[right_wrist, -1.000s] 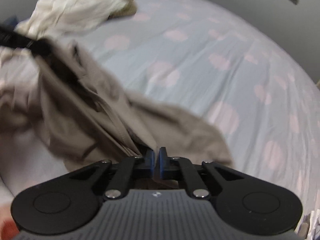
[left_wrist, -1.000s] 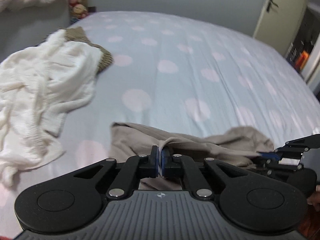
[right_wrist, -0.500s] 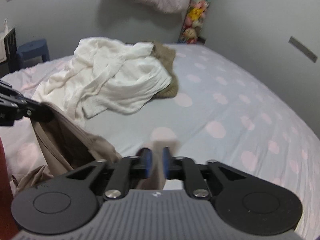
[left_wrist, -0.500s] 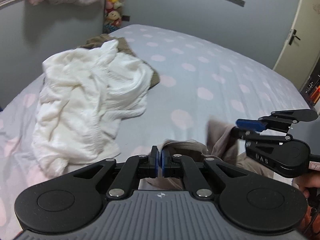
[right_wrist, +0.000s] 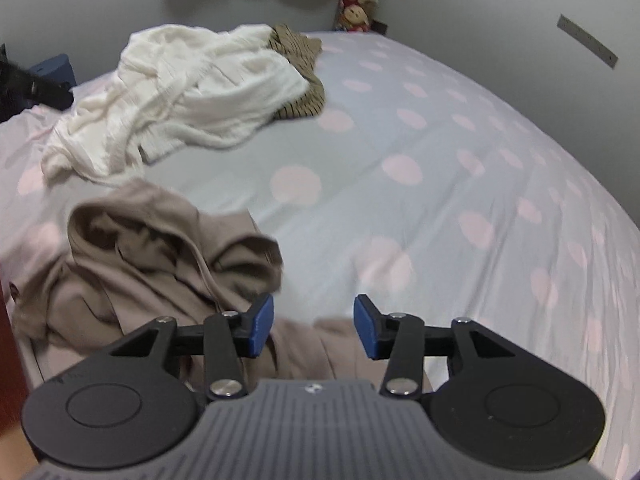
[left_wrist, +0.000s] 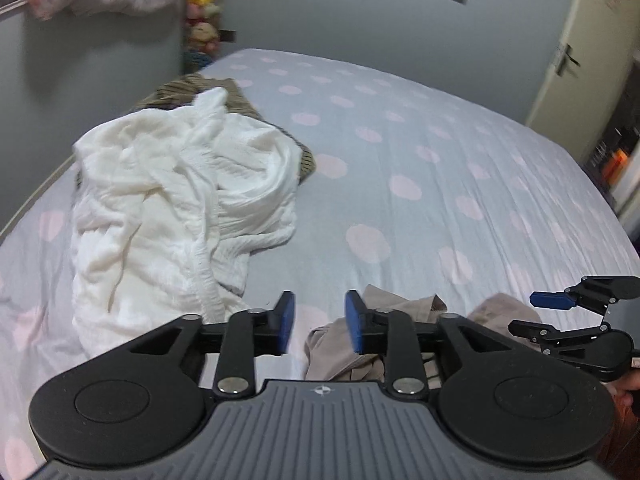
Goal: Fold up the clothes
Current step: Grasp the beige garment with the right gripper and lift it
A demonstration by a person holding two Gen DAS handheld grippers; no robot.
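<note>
Here, both wrist views are shown above a bed [left_wrist: 460,184] covered by a pale blue sheet with pink dots. The left tongs [left_wrist: 319,322] and the right tongs [right_wrist: 313,326] stand about half open, their jaws having just been opening, and nothing is gripped by either; only bedsheet and loose cloth are seen through the gaps. The crumpled beige-taupe fabric garment [right_wrist: 160,264] lies in a heap on the near edge of the bed, just below and beside both tongs. A rumpled white ribbed garment [left_wrist: 176,208] rests farther off toward the wall, partly covering a brown knitted item [right_wrist: 298,76]. The right tongs are also seen at the right edge of the left view, beside the beige heap.

The beige garment is judged light, soft and limp, with no stiffness of its own; it is expected to sag and bunch wherever it is lifted. A hold is best taken at two well-separated points along one hem or seam edge, so that the cloth can be drawn flat on the bed before any fold is made. A bunched fold is better avoided, since several layers would be caught at once.
</note>
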